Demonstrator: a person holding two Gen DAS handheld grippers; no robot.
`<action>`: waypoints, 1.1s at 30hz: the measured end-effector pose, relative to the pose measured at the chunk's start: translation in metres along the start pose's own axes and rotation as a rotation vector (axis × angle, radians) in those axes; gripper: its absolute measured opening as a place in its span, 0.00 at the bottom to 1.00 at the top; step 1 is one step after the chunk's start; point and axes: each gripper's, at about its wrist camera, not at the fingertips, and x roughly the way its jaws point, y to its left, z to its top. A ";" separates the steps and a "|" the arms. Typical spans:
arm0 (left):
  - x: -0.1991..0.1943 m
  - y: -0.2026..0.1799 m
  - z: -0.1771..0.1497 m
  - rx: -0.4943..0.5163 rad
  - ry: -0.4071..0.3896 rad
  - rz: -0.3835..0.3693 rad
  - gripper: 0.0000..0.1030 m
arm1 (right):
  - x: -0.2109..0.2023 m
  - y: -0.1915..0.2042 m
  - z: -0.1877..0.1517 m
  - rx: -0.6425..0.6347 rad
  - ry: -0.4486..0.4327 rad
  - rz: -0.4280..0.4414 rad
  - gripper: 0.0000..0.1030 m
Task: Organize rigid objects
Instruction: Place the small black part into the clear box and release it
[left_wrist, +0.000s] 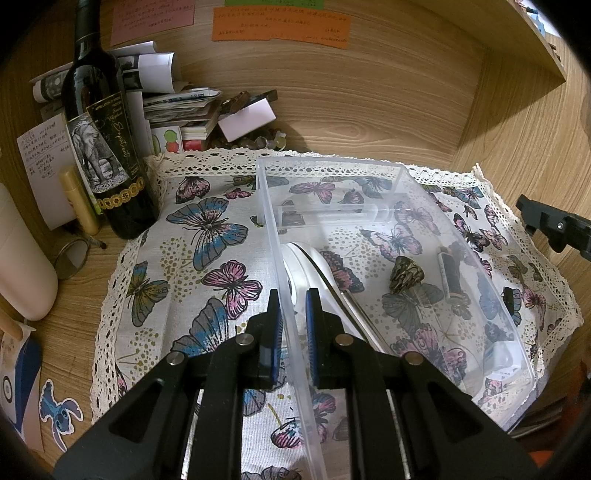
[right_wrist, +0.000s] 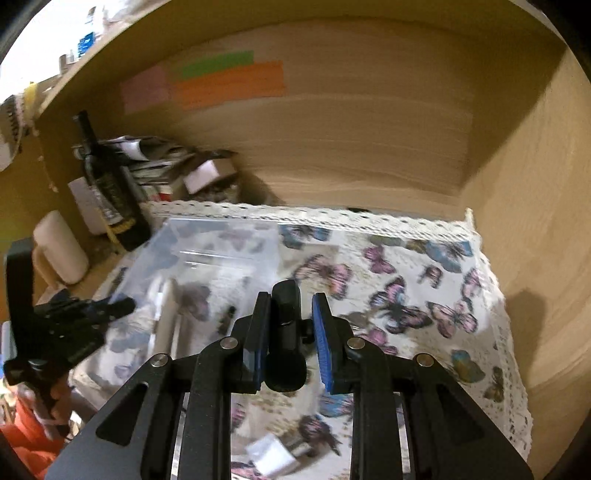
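One clear bin (left_wrist: 369, 173) stands on one butterfly cloth (left_wrist: 207, 258). Inside the bin: one white round thing (left_wrist: 310, 266), one patterned cone (left_wrist: 405, 275), one dark tube (left_wrist: 451, 273). Left of the bin: one wine bottle (left_wrist: 99, 147), one cream bottle (left_wrist: 22, 266). Behind the bin, on the wall: three coloured notes, the orange one (left_wrist: 280, 27) largest.

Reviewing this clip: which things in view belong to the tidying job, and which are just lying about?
Job:
clear plastic box, left tool clamped on its wall
black object in right tool
white round item, cone-shaped piece in the box

Lying about:
wine bottle
paper stack
sticky notes
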 end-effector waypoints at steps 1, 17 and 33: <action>0.000 0.000 0.000 0.000 0.000 0.000 0.11 | 0.001 0.005 0.001 -0.011 0.000 0.011 0.20; 0.000 0.000 0.000 0.001 -0.001 0.000 0.11 | 0.044 0.061 -0.010 -0.122 0.114 0.141 0.20; 0.000 0.000 -0.001 0.002 -0.001 0.001 0.11 | 0.041 0.060 -0.008 -0.116 0.111 0.141 0.30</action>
